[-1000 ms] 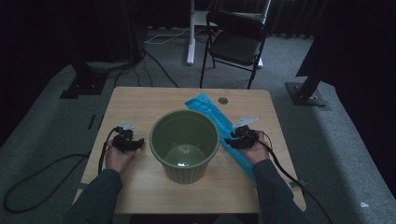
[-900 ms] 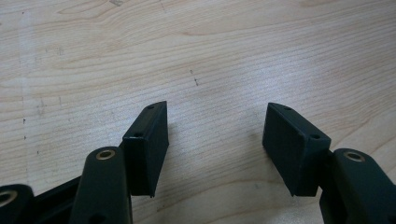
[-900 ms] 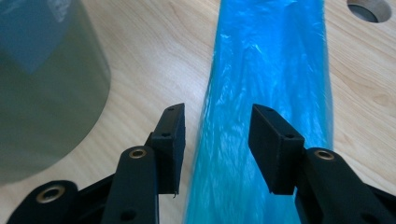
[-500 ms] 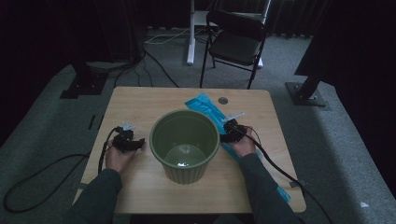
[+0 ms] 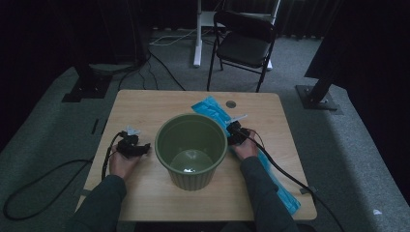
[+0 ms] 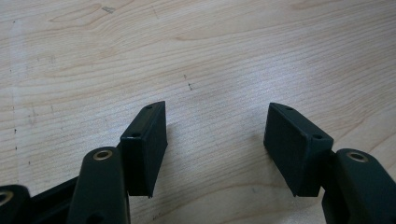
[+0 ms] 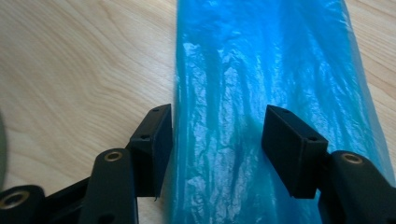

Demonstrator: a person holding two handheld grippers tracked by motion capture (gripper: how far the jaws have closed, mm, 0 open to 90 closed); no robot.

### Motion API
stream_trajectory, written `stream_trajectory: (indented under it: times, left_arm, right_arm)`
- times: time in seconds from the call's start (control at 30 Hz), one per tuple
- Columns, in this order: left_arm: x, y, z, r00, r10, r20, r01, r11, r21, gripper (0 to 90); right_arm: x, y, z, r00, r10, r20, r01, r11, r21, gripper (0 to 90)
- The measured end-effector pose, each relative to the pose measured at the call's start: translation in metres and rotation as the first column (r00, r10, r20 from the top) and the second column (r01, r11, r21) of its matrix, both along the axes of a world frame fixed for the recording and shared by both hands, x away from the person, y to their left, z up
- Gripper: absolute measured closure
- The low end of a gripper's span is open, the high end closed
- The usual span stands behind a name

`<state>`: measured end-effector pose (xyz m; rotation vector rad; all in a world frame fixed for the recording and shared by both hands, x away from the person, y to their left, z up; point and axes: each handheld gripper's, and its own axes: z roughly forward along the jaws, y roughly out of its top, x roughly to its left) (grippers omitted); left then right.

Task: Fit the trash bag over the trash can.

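Right of the pot (image 5: 191,150), the right hand-held gripper (image 7: 215,122) had just opened wide over the blue bag (image 7: 266,70); left of the pot, the left hand-held gripper (image 6: 217,128) gaped, empty.

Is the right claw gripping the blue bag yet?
Cannot tell. The right gripper view shows the right claw open over the blue bag, jaws astride it, but not whether they touch it.

Dim room, grey carpet floor (image 5: 348,159), black folding chair (image 5: 244,46) behind wooden table (image 5: 145,104), dark curtains (image 5: 58,34)
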<state>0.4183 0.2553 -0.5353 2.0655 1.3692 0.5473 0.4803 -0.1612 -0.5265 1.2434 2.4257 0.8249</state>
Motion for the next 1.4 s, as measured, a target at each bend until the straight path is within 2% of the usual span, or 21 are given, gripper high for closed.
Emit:
stream_trajectory:
  times: [0.2,0.23,0.27,0.37,0.47,0.7,0.9,1.03,1.27,1.33,1.4]
  left_arm:
    - [0.000,0.000,0.000,1.0000,0.000,0.001,0.000,1.0000,0.000,38.7]
    - [0.000,0.000,0.000,1.0000,0.001,0.001,-0.001,1.0000,0.000,38.6]
    - [0.000,0.000,0.000,1.0000,0.001,0.001,-0.001,1.0000,0.000,38.6]
    - [0.000,0.000,0.000,1.0000,0.000,0.001,0.000,1.0000,0.000,38.4]
    - [0.000,0.000,0.000,1.0000,0.000,0.002,0.000,1.0000,-0.001,38.3]
    - [0.000,0.000,0.000,1.0000,-0.004,0.002,0.004,1.0000,0.000,38.2]
    - [0.000,-0.001,0.000,1.0000,-0.002,0.001,0.002,1.0000,0.000,38.2]
    - [0.000,-0.001,0.000,1.0000,-0.004,-0.001,0.004,1.0000,0.001,38.2]
    - [0.000,-0.001,0.000,1.0000,-0.005,0.000,0.005,1.0000,0.001,38.2]
    - [0.000,-0.001,0.000,1.0000,-0.005,0.000,0.005,1.0000,0.002,38.2]
    - [0.000,-0.001,0.000,1.0000,-0.004,-0.001,0.004,1.0000,0.003,38.2]
  right_arm:
    - [0.002,0.000,-0.003,1.0000,0.004,-0.005,-0.004,1.000,-0.002,42.5]
    - [0.002,-0.001,-0.002,1.0000,-0.008,-0.006,0.008,1.000,-0.003,49.3]
    - [0.002,-0.001,-0.002,1.0000,-0.008,-0.006,0.008,1.000,-0.003,49.3]
    - [0.003,-0.003,0.000,0.9995,-0.029,-0.012,0.029,1.000,-0.010,60.1]
    - [0.003,-0.005,0.002,0.9995,-0.027,-0.015,0.027,0.999,-0.033,72.1]
    - [-0.008,-0.007,0.006,0.9999,0.013,-0.009,-0.014,0.992,-0.127,82.9]
    - [-0.031,-0.034,0.016,0.9992,0.040,0.007,-0.039,0.994,-0.099,88.7]
    - [-0.037,-0.044,0.021,0.9991,0.040,0.015,-0.039,0.996,-0.086,89.4]
    - [-0.050,-0.061,0.043,0.9963,0.037,0.077,-0.035,0.999,-0.039,89.8]
    - [-0.051,-0.062,0.046,0.9959,0.037,0.083,-0.034,0.999,-0.032,89.8]
    - [-0.055,-0.067,0.057,0.9932,0.038,0.109,-0.037,0.999,-0.012,89.9]
